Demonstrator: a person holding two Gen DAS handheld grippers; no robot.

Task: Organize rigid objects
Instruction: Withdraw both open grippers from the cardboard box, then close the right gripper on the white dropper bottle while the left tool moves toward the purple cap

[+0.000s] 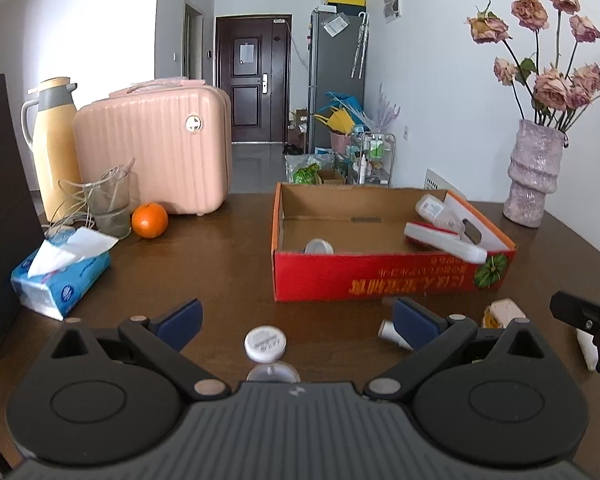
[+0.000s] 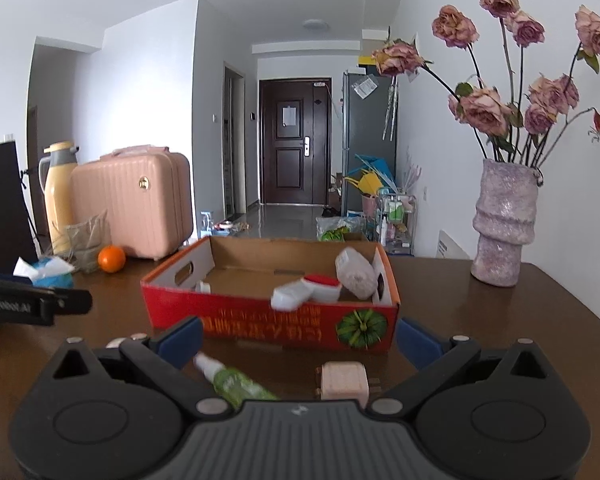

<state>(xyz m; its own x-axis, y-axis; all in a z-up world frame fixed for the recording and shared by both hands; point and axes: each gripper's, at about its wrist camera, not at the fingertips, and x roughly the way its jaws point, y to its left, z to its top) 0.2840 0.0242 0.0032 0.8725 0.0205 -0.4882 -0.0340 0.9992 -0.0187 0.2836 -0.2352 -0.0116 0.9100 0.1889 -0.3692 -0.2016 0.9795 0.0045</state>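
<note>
A red cardboard box [image 1: 380, 276] [image 2: 260, 320] stands on the brown table. It holds a white-and-red device [image 1: 444, 240] [image 2: 304, 290], a white bottle [image 1: 436, 208] [image 2: 354, 272] and a tape roll [image 1: 319, 246]. My left gripper [image 1: 296, 320] is open above a small bottle with a white cap [image 1: 265, 344]. My right gripper [image 2: 300, 338] is open over a green spray bottle [image 2: 232, 382] and a pink square plug [image 2: 344, 380]. In the left wrist view, a white tube [image 1: 390, 330] and the pink plug [image 1: 504, 312] lie near the box, and the right gripper [image 1: 588, 316] shows at the right edge.
A tissue pack [image 1: 60, 276], an orange [image 1: 149, 220], a glass [image 1: 108, 204], a yellow thermos [image 1: 54, 140] and a pink case [image 1: 156, 148] stand at the table's left. A vase of dried roses [image 1: 534, 172] [image 2: 502, 224] stands at the back right.
</note>
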